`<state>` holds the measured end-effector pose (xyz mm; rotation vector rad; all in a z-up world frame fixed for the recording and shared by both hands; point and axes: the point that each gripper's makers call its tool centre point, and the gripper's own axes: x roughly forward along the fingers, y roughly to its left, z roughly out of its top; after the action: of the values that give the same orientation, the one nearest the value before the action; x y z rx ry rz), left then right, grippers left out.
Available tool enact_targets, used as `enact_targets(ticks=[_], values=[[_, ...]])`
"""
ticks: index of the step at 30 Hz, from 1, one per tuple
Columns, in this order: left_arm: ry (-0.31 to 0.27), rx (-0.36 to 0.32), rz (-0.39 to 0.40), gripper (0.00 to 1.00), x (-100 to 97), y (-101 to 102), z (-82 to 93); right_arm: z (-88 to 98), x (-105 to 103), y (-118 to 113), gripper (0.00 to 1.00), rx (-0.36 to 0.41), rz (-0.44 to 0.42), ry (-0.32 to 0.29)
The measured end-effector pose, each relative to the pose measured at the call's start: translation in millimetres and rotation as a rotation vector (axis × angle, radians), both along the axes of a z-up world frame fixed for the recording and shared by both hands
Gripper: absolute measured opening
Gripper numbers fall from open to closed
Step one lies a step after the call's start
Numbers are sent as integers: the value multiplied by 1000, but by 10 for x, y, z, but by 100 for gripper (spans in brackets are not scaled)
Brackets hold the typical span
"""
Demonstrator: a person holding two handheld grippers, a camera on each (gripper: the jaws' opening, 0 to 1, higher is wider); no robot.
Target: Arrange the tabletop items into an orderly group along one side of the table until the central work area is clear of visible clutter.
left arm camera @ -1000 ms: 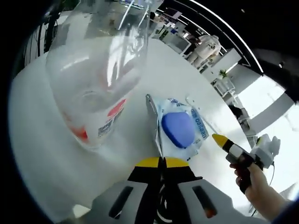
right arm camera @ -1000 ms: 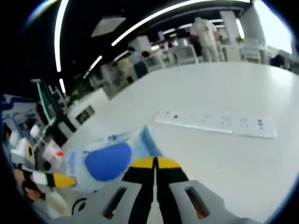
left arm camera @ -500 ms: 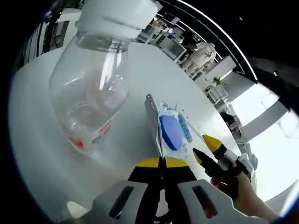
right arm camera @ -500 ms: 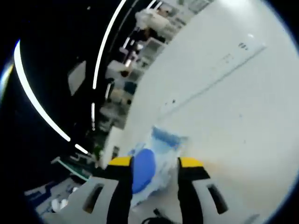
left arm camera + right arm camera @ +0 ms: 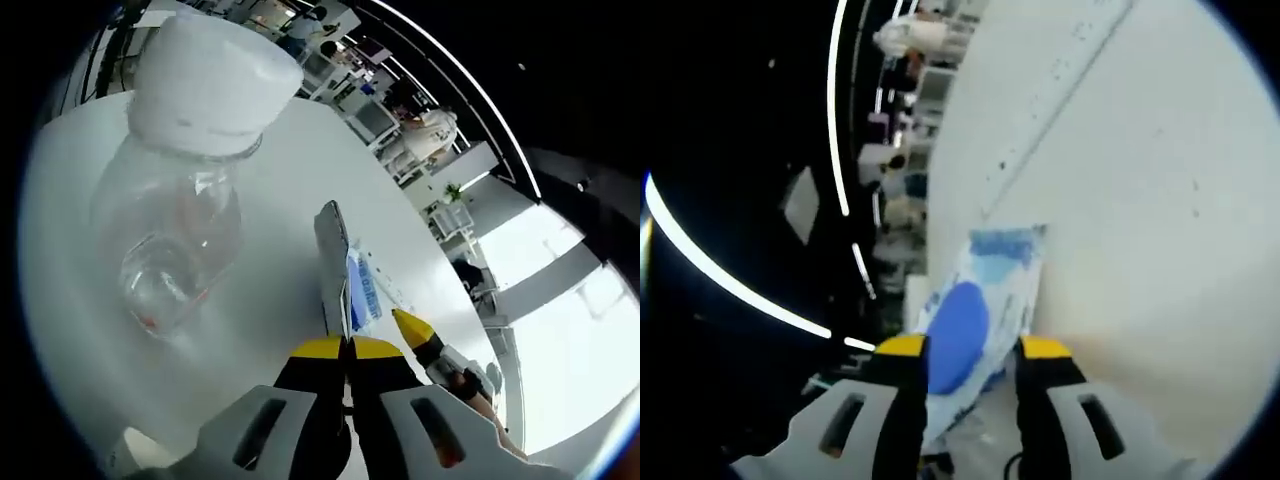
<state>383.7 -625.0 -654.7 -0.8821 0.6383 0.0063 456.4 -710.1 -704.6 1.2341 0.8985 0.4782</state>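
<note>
A flat clear packet with a blue oval piece inside [image 5: 341, 268] stands edge-on above the white table [image 5: 290, 150]. My left gripper [image 5: 348, 346] is shut on its lower edge. A clear plastic bottle with a white cap [image 5: 185, 195] stands to the left of it. The right gripper's yellow-tipped fingers [image 5: 412, 327] come in from the right, close beside the packet. In the right gripper view the same packet [image 5: 962, 325] lies between the spread jaws of my right gripper [image 5: 972, 348], which is open around it and not pressing on it.
A long white power strip [image 5: 1045, 105] lies flat on the table [image 5: 1140, 260] beyond the packet. Desks, chairs and a person in white [image 5: 428, 122] stand far behind the table. The bottle is the only tall thing near the grippers.
The right gripper, shut a second ago, has opened and now straddles the packet. The left gripper keeps its hold, and its view now shows the packet edge-on and the bottle from higher up.
</note>
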Motion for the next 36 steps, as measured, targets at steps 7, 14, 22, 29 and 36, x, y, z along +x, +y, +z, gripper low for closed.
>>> enact_targets(ticks=[7,14,22,29,36], values=[[-35,-35,-12,0,67,-81,123,63,-142,67,35,62,-1,19],[-50,-67,-40,0,23,-179,209,69,-26,73,35,87,-50,11],[-82,-111,-73,0,37,-217,341,178,172,-115,28,151,-184,-40],[-85,-129,-127,0,-5,-322,359,204,146,-346,1,48,-196,-120],[-78,-107,-199,0,-107,-483,310,394,19,-638,0,-88,-253,-242]])
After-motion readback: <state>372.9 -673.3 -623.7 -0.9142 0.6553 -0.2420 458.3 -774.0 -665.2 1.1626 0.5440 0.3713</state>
